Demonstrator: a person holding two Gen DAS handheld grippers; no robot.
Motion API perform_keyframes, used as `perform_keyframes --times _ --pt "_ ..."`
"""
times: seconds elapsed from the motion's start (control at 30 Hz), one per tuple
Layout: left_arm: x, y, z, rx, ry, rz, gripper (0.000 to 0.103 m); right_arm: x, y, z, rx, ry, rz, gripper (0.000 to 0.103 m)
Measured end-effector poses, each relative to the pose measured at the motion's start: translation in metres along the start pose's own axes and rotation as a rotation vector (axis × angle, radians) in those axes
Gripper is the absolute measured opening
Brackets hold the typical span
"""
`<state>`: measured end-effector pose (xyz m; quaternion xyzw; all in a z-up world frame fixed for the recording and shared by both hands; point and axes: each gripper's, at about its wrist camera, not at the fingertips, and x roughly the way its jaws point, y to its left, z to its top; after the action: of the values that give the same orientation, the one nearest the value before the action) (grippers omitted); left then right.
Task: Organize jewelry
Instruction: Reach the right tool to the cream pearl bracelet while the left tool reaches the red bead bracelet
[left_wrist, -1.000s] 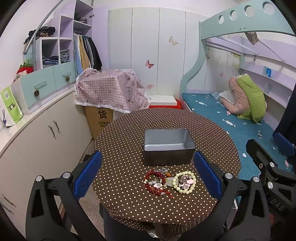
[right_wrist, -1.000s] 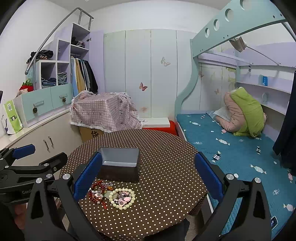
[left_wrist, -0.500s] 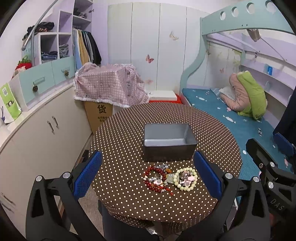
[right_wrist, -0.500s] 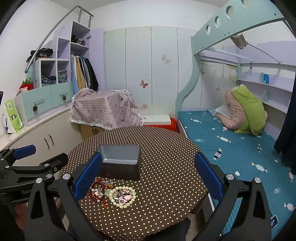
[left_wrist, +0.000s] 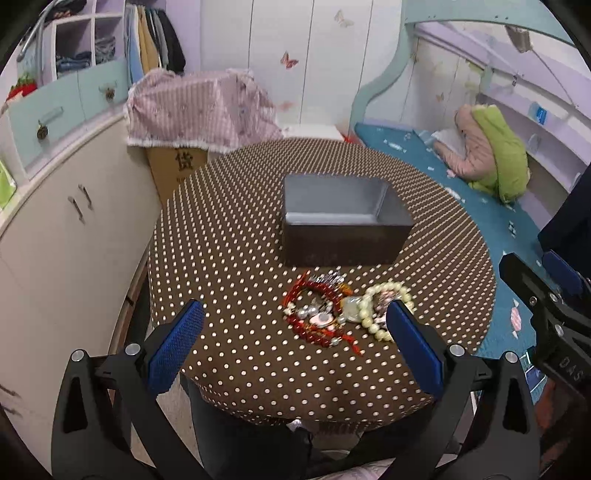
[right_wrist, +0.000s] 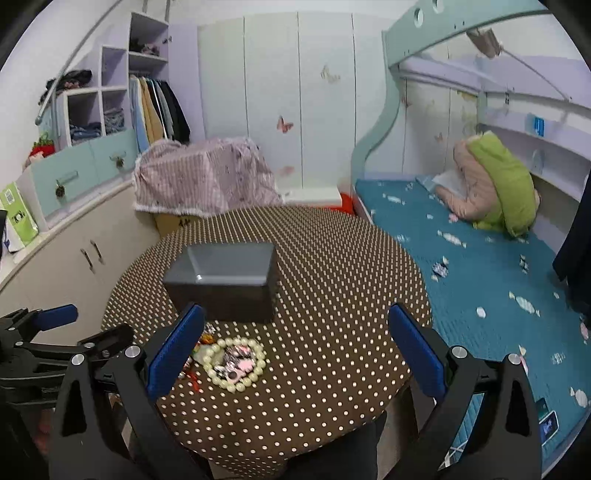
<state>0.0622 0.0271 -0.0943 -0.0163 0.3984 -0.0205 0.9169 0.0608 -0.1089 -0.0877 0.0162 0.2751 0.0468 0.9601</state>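
Left wrist view: jewelry heap lower centre on the polka-dot counter (left_wrist: 229, 266), just in front of the grey tin box (left_wrist: 343, 229). Red bead bracelet (left_wrist: 314, 317) and pale bead bracelet (left_wrist: 384, 314) likely light, limp, slippery, tangle-prone; best pinched across one strand. Left gripper (left_wrist: 293, 345) and right gripper (right_wrist: 295, 349): jaws wide apart, holding nothing, touching nothing.

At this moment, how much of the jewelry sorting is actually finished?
Nothing looks done: the grey box shows only a bare interior. The red bead bracelet and the pale bead bracelet lie in one pile on the dotted tablecloth in front of it. Nothing is in hand: the left hand-held gripper and the right hand-held gripper are open and holding nothing. All jewelry remains to be moved.
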Motion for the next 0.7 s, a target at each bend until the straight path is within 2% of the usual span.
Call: perform_keyframes --times 0.13,0.43,0.7 --pt "0.022 0.009 -0.003 -0.01 0.069 0.011 0.098 0.022 -0.004 -0.009 0.016 0.079 -0.002 0.096" --pt "0.065 0.03 0.0 -0.051 0.167 0.081 0.098 0.067 -0.003 -0.024 -0.009 0.223 -0.033 0.096" --pt "0.094 0.041 0.009 -0.057 0.207 0.111 0.098 0.09 -0.002 -0.03 -0.047 0.28 -0.051 0.096"
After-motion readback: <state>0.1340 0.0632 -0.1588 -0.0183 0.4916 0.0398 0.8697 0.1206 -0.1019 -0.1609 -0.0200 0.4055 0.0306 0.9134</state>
